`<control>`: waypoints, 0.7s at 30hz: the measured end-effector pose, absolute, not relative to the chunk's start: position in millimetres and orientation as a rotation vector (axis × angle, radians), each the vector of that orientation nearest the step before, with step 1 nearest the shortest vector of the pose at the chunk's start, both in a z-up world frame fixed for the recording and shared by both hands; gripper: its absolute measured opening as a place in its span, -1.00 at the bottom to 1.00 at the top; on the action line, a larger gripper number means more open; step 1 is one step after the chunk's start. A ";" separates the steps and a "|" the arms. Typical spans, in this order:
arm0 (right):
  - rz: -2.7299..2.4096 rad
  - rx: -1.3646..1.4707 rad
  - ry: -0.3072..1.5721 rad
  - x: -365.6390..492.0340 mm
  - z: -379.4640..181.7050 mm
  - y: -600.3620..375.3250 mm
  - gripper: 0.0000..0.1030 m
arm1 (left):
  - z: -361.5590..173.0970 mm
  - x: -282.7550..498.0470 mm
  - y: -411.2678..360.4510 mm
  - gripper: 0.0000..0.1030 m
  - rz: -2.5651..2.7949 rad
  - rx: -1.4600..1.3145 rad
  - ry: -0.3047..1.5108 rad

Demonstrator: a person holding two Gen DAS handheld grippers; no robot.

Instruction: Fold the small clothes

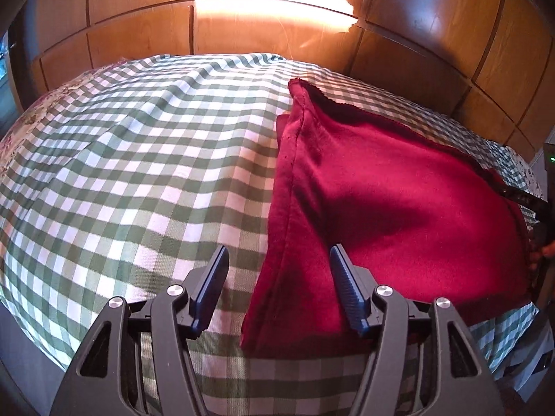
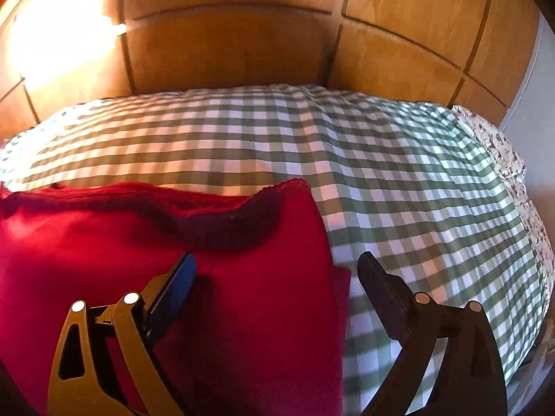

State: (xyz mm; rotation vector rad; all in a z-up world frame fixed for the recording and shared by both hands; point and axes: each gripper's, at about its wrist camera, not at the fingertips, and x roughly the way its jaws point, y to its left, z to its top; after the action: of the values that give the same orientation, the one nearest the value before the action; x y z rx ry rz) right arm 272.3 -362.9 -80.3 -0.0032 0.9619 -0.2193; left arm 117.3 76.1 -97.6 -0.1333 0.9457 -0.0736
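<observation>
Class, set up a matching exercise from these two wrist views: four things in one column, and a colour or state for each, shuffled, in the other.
Things:
1. soft folded cloth garment
2. checked bedsheet
3. wooden panelled headboard
4. left gripper

Descriptions:
A. green and white
B. open, holding nothing
C. deep red
D. orange-brown

Pairs: 1-C, 2-A, 3-D, 4-B
</observation>
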 end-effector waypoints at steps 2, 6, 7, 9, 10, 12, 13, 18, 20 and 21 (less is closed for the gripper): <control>-0.199 -0.022 0.944 261.2 -73.7 -355.2 0.81 | -97.2 113.3 75.8 0.20 -0.070 -0.123 0.946; -0.133 -0.089 0.912 235.4 -63.7 -333.0 0.81 | -95.6 112.1 72.8 0.18 -0.062 -0.117 0.952; -0.121 -0.106 0.908 230.7 -62.5 -328.6 0.81 | -94.5 111.0 72.3 0.17 -0.061 -0.113 0.949; -0.091 -0.132 0.903 219.6 -60.0 -318.1 0.81 | -92.8 108.9 70.8 0.18 -0.058 -0.097 0.942; -0.075 -0.129 0.904 215.2 -59.2 -314.8 0.81 | -93.2 108.2 68.6 0.18 -0.055 -0.088 0.942; -0.047 -0.114 0.904 206.8 -57.9 -309.3 0.81 | -96.8 107.8 67.2 0.18 -0.052 -0.082 0.952; -0.033 -0.107 0.908 203.8 -57.7 -307.3 0.81 | -98.1 106.6 66.4 0.19 -0.053 -0.086 0.954; 0.005 -0.116 0.941 190.5 -62.9 -302.8 0.81 | -105.1 95.6 72.2 0.23 -0.061 -0.093 0.955; -0.021 -0.104 0.968 185.8 -67.7 -313.7 0.81 | -104.1 89.3 79.0 0.23 -0.076 -0.113 0.951; -0.029 -0.085 0.981 182.0 -70.1 -320.6 0.81 | -103.0 86.9 81.9 0.23 -0.079 -0.122 0.949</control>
State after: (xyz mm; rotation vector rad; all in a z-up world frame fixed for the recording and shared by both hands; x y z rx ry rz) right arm 182.0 -320.6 -70.1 -0.0853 0.9808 -0.0285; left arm 86.9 81.9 -103.0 -0.1216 0.9491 -0.0792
